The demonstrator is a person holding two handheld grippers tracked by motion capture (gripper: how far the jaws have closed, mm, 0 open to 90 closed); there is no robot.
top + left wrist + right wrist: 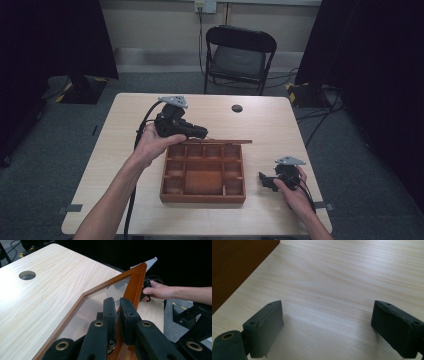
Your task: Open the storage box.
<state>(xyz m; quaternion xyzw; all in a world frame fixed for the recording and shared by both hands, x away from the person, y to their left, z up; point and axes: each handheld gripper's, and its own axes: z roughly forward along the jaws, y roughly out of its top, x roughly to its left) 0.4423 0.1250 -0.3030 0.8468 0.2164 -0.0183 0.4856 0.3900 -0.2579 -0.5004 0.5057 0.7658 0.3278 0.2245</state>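
While the left gripper (117,315) pinches the wooden frame of the glazed lid (105,293) between its fingers, the lid stands raised along the far edge of the compartment box (203,195) at mid-bench (120,150). Held by one thin rail only, it could, I judge, twist or slip out and drop onto the box. Its long axis runs left to right across the bench, its free end pointing toward the person's right. The right gripper (325,326) rests beside the box, fingers spread wide, holding nothing.
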